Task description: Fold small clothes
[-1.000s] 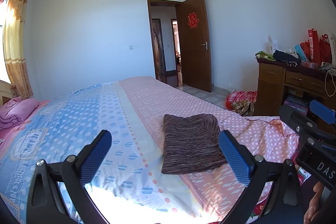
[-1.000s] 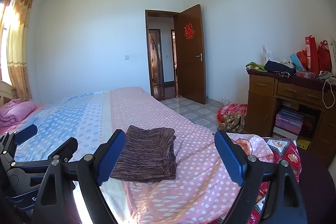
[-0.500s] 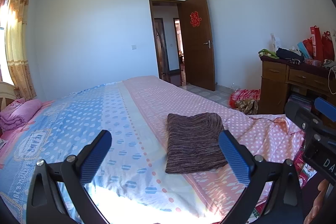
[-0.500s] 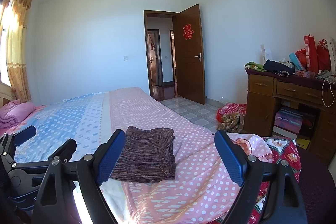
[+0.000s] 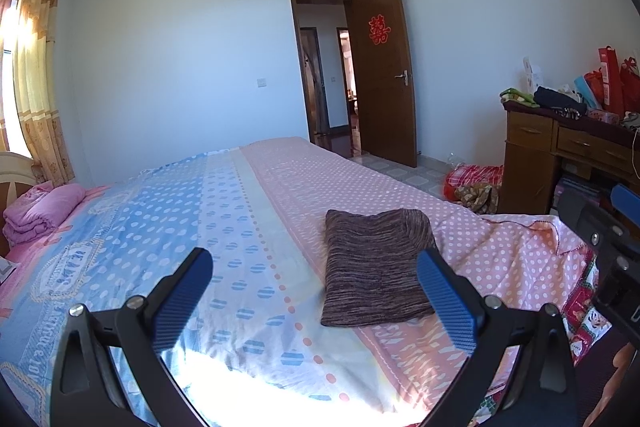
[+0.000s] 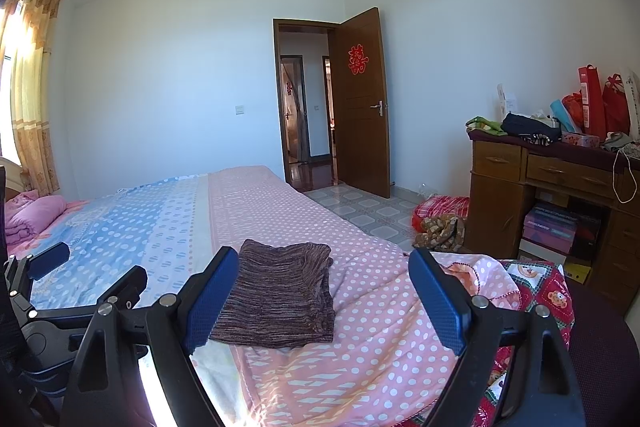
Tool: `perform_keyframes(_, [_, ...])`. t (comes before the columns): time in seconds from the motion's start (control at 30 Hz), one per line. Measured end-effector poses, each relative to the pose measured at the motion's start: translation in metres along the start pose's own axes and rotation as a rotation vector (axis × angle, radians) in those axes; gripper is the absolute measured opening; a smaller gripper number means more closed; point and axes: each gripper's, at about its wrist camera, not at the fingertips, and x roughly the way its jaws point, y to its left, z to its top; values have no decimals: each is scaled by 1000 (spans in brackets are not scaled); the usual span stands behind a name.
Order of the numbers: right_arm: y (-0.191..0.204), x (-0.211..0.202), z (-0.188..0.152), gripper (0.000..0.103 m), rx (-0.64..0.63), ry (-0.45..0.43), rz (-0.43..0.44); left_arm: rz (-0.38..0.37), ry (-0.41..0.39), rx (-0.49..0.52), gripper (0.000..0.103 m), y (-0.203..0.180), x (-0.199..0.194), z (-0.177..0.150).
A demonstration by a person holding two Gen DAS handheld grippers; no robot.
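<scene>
Lying folded on bed (image 6: 360, 247), striped garment (image 6: 280, 295), ahead of both jaws

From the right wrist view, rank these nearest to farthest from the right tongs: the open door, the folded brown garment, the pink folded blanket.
1. Folded brown garment: on the pink dotted bedspread, just beyond the open right tongs, toward their left finger.
2. Pink folded blanket: far left, at the head of the bed.
3. Open door: across the room, past the bed's far end.
</scene>
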Motion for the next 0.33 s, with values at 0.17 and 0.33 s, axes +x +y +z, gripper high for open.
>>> perform_keyframes(0.17, [1,0,-1,87,0,2,-3,-41,9,-7,103,3,3,-1])
perform_keyframes(0.33, [3,1,-4,87,1,12,-9,-32,22,0,103,5,7,-3])
